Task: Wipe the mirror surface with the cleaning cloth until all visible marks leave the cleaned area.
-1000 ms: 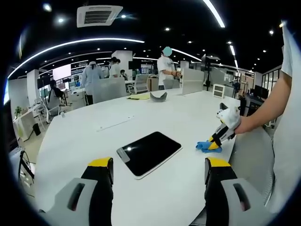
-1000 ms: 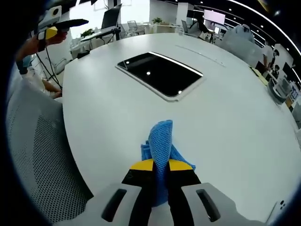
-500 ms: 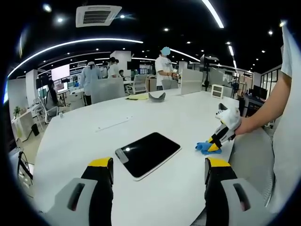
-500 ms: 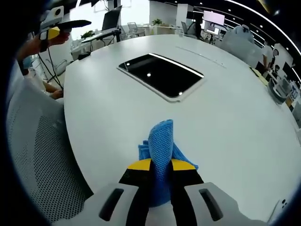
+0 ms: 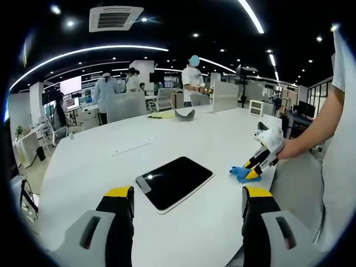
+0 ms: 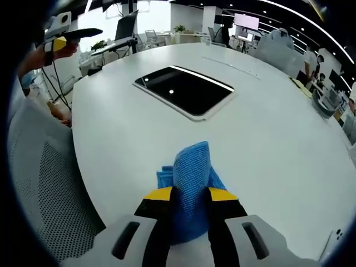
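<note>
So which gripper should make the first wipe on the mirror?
The right gripper. It is shut on the blue cloth with the mirror lying ahead on the table. The left gripper is open and holds nothing.

Bright, even office light, strong fisheye bend.
Ceiling strips [image 5: 89,51] and spotlights overhead glow white; the table [image 6: 267,144] shines pale with soft, faint shadows. Small glints sit on the dark mirror [image 6: 183,90]. Edges curve and smear, far desks go soft, windows wash out.
</note>
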`<state>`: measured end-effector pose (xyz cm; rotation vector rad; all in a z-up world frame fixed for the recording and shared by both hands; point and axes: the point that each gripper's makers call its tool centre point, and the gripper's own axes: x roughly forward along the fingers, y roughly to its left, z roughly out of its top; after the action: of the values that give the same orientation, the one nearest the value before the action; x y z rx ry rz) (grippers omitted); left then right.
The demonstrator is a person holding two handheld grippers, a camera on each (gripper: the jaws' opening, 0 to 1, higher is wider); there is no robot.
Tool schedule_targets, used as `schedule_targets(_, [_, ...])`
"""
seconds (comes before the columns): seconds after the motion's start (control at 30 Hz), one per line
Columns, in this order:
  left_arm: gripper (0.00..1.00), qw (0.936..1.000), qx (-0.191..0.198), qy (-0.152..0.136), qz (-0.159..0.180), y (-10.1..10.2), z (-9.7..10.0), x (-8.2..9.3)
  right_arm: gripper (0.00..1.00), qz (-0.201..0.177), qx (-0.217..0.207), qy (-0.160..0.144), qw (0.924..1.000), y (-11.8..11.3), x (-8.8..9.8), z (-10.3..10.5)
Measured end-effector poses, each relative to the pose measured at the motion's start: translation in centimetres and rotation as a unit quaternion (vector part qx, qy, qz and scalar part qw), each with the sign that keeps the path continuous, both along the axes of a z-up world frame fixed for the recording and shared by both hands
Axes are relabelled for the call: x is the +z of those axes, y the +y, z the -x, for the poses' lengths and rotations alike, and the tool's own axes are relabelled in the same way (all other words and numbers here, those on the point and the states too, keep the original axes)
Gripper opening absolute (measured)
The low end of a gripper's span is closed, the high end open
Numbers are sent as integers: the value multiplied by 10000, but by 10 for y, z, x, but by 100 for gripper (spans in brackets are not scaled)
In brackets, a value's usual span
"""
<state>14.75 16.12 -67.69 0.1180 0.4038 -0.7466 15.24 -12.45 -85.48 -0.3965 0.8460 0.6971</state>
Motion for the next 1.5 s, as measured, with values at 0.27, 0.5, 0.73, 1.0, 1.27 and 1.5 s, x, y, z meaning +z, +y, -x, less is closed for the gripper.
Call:
schedule_targets(0.27, [80,10000,-37,24,28,-2,1,-2,32,-147,62,14,9999,6,-1,4])
schedule_targets(0.5, [80,10000,-51,1,32,-2,-1,-1,37,-147,-5,-2,9999,4,-1,3])
schedule_targets(0.73, [80,10000,-54,24,41,-1,-1,-2,42,-154,-71,-2,9999,3,-2,1])
schedule_targets(1.0, [80,10000,-54,29,64,0,-2,-3,46,-145,-79,-16,9999,2,-1,0])
schedule_targets(1.27, [83,9999,-71,17,97,0,-3,-2,68,-323,-152,-152,9992,11,12,-3])
schedule_targets(1.5, [86,9999,-60,9,118,2,-3,-2,70,-790,-271,-492,9953,23,48,-14])
